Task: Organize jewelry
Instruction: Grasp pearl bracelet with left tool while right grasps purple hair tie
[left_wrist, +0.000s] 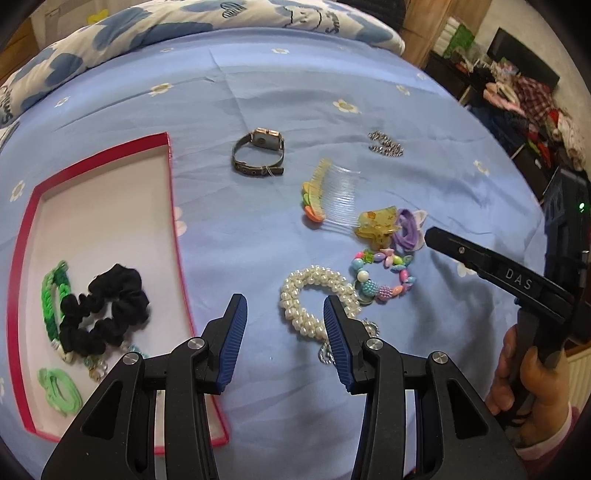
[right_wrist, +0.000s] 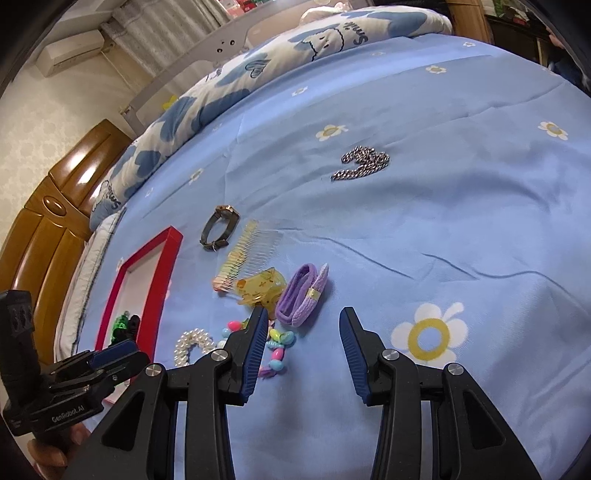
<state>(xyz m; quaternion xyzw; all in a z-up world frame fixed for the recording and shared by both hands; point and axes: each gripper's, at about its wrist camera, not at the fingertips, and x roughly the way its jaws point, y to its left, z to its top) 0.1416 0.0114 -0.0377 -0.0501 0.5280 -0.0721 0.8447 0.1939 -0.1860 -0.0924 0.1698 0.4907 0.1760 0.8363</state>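
A red-rimmed box (left_wrist: 173, 206) lies at the left and holds a black scrunchie (left_wrist: 105, 310), a green braided band (left_wrist: 51, 295) and a green hair tie (left_wrist: 61, 391). On the blue sheet lie a pearl bracelet (left_wrist: 314, 295), a coloured bead bracelet (left_wrist: 384, 277), a yellow claw clip (left_wrist: 376, 225), a purple hair tie (right_wrist: 301, 293), a comb (left_wrist: 332, 195), a watch (left_wrist: 260, 151) and a silver chain (right_wrist: 364, 162). My left gripper (left_wrist: 284, 321) is open and empty, just left of the pearl bracelet. My right gripper (right_wrist: 303, 343) is open and empty, just short of the purple hair tie.
A folded blue-and-white quilt (right_wrist: 229, 85) lies along the far side of the bed. A wooden headboard (right_wrist: 48, 221) stands at the left of the right wrist view. Cluttered dark shelves (left_wrist: 517, 107) stand beyond the bed's right edge.
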